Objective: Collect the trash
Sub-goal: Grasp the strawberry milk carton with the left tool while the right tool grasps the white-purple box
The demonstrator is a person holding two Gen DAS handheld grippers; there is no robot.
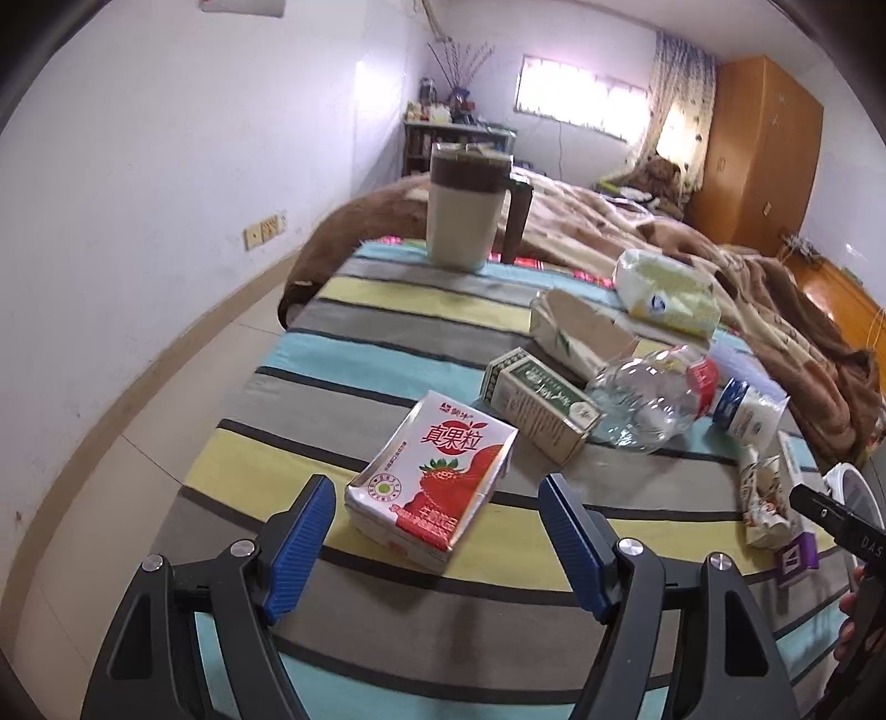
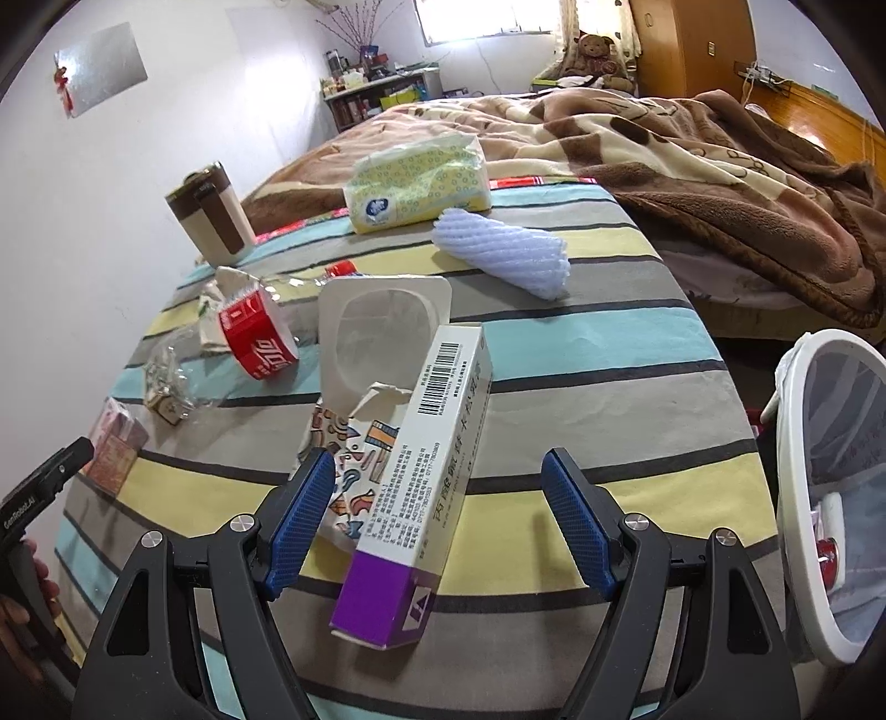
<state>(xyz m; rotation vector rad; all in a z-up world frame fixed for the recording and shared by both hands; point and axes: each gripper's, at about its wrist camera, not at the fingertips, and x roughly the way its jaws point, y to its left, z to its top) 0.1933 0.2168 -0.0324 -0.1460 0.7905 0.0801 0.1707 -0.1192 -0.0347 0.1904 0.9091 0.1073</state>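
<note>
Striped cloth [image 1: 354,293], two cartons [image 1: 437,476]

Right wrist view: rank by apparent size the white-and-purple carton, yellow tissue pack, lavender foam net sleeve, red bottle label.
1. White-and-purple carton, though it lies nearest the camera.
2-3. Yellow tissue pack and lavender foam net sleeve: too alike to rank.
4. Red bottle label.

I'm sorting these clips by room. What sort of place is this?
Most likely a home bedroom. A bed with a rumpled brown blanket fills the back, a teddy bear sits near its head by the curtained window, and a wooden wardrobe stands against the wall.
</note>
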